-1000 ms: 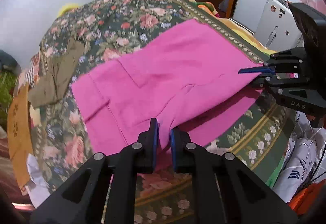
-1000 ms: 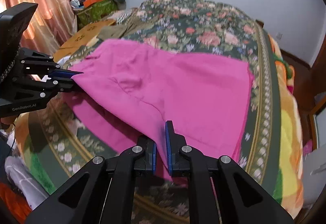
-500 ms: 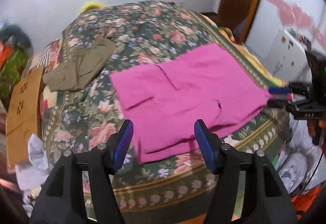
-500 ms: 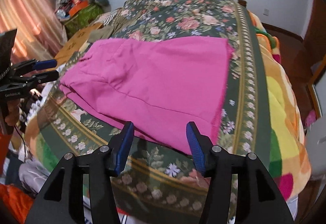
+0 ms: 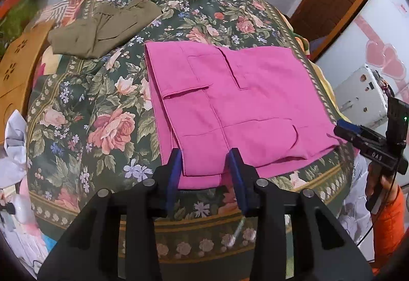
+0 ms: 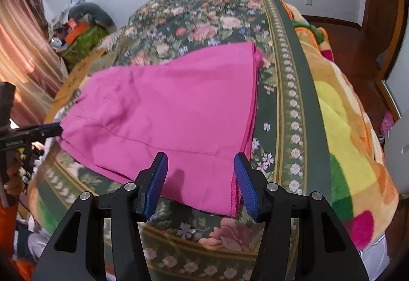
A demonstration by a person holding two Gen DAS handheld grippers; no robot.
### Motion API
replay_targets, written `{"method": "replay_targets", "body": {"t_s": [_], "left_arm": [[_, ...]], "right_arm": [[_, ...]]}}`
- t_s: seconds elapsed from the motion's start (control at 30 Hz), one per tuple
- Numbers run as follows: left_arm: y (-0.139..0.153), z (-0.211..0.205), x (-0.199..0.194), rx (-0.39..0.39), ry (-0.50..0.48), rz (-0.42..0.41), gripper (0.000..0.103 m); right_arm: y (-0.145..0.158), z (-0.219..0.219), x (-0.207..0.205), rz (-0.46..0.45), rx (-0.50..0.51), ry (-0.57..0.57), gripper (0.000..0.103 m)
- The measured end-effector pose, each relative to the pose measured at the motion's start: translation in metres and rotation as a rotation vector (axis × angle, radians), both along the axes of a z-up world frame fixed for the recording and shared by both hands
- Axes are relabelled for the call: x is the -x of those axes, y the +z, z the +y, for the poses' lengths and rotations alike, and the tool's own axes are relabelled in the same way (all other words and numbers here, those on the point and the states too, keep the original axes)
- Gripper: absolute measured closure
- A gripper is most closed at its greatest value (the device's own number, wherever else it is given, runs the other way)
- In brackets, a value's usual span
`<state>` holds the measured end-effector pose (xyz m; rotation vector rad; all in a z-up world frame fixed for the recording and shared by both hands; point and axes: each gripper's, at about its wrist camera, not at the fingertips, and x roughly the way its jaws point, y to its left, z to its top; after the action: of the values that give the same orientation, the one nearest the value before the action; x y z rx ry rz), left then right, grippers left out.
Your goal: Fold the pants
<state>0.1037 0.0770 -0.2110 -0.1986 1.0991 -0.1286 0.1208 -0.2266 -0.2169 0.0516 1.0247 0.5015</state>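
Both of our hand-held grippers, left hand-held gripper [image 5: 205, 173] and right hand-held gripper [image 6: 200, 180], are now hanging with fingers apart and gripping nothing, having let go of the pink pants [image 5: 237, 102], which are lying folded flat on the floral bed [image 5: 102, 114] near an olive garment [image 5: 102, 30].

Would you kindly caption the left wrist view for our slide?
Open left claw at the near edge of pink pants lying on a floral bedspread.

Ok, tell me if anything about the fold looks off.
The pants lie flat, but the layers don't line up: lower edges stick out at the left side and near corner, and a pocket flap lies loose on top.
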Motion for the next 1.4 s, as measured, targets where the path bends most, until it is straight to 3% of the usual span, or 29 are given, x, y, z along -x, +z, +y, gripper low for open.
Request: {"method": "replay_targets", "body": {"t_s": [0.1,0.17,0.23,0.4,0.53,0.63,0.73,0.83,1.0,1.1,1.17,1.4], "left_arm": [[0.001,-0.002,0.002,-0.023,0.009,-0.017,0.074],[0.0,-0.001,0.002,-0.059,0.023,-0.018,0.087],[0.001,0.002,0.002,-0.074,0.04,-0.022,0.093],[0.015,0.002,0.006,-0.165,0.035,-0.07,0.094],[0.022,0.005,0.008,-0.19,0.015,-0.073,0.095],[0.013,0.009,0.009,-0.236,0.031,-0.044,0.103],[-0.008,0.022,0.012,-0.154,0.044,0.023,0.103],[-0.017,0.029,0.015,-0.147,0.079,0.037,0.102],[0.007,0.043,0.005,-0.163,0.127,-0.027,0.096],[0.023,0.044,-0.007,-0.191,0.123,-0.074,0.075],[0.032,0.044,-0.017,-0.197,0.124,-0.11,0.053],[0.038,0.041,-0.073,-0.207,0.107,-0.136,0.05]], "right_arm": [[-0.014,0.003,-0.002,0.028,0.021,0.008,0.053],[-0.021,0.002,-0.001,0.036,0.019,0.008,0.053],[-0.022,0.0,0.0,0.023,0.008,0.006,0.053],[-0.02,-0.002,0.0,0.023,0.018,0.028,0.053],[-0.021,-0.001,0.0,0.022,0.029,0.04,0.053],[-0.022,0.001,-0.001,0.021,0.031,0.044,0.053],[-0.022,0.001,-0.001,0.022,0.03,0.041,0.053],[-0.022,0.001,-0.002,0.025,0.034,0.031,0.053],[-0.013,0.004,-0.009,0.044,0.056,0.032,0.053],[0.0,0.001,-0.014,0.005,0.04,0.017,0.053],[0.007,-0.001,-0.019,-0.019,0.023,0.001,0.053],[0.022,0.001,-0.054,-0.079,0.031,-0.028,0.053]]}}
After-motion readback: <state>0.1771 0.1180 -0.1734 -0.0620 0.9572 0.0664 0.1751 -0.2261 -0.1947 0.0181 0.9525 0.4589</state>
